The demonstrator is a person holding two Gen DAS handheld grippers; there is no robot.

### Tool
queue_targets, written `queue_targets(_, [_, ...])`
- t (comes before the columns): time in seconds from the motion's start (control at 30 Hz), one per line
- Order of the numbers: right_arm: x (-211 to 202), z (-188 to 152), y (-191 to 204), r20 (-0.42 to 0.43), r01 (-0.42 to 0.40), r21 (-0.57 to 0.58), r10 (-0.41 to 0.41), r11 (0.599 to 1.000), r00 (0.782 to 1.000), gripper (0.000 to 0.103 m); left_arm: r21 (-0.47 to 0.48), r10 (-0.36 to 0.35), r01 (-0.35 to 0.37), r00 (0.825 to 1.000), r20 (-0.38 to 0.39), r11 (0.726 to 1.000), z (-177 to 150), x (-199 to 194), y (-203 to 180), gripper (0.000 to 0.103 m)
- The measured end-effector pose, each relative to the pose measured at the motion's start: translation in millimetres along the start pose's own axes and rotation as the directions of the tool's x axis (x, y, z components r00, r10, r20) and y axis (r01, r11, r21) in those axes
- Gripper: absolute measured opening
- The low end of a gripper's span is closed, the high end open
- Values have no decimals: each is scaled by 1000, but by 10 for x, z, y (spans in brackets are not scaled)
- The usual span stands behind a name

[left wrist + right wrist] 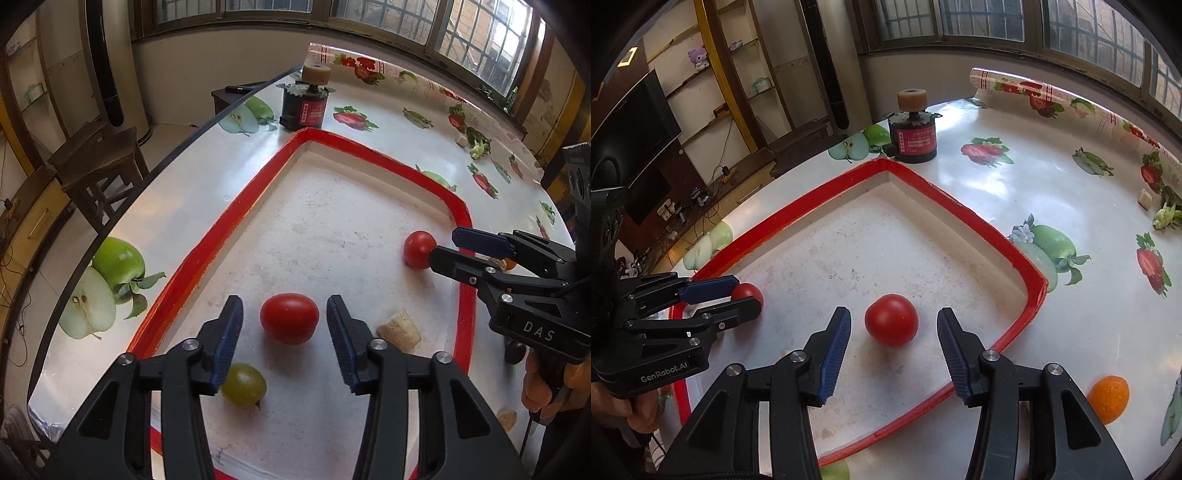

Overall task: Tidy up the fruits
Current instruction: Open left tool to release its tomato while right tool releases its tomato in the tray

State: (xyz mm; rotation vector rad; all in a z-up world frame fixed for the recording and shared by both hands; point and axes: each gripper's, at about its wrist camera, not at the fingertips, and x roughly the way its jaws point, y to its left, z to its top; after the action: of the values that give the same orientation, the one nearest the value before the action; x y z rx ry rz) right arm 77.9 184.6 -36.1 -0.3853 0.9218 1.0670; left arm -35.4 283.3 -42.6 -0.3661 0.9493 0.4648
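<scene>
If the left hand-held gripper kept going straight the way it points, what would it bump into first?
Most likely the red tomato lying in the red-rimmed tray, right between the open left hand-held gripper fingers; depth is hard to judge.

Two red tomatoes lie apart in a white tray [177, 273] with a red rim. The left tomato [289, 318] is smooth and rounded, near the tray's near left; the right tomato [891, 319] sits nearer the right rim. A green grape [243, 384] lies nearest. A small orange [1108, 398] rests outside the tray's near right corner.
</scene>
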Motion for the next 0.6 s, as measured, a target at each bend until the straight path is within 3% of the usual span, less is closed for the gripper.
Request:
queue_targets(0.3, [-624,-231,-37,90,-1,41,-3,999,996,56,23,-13,12,999,48,1000,-101,-290,-175,52])
queue_targets(0.6, [-1031,-660,-171,109,19,100,-30,995,994,56,55,-41,38,997,63,998,-281,-477,-436,52])
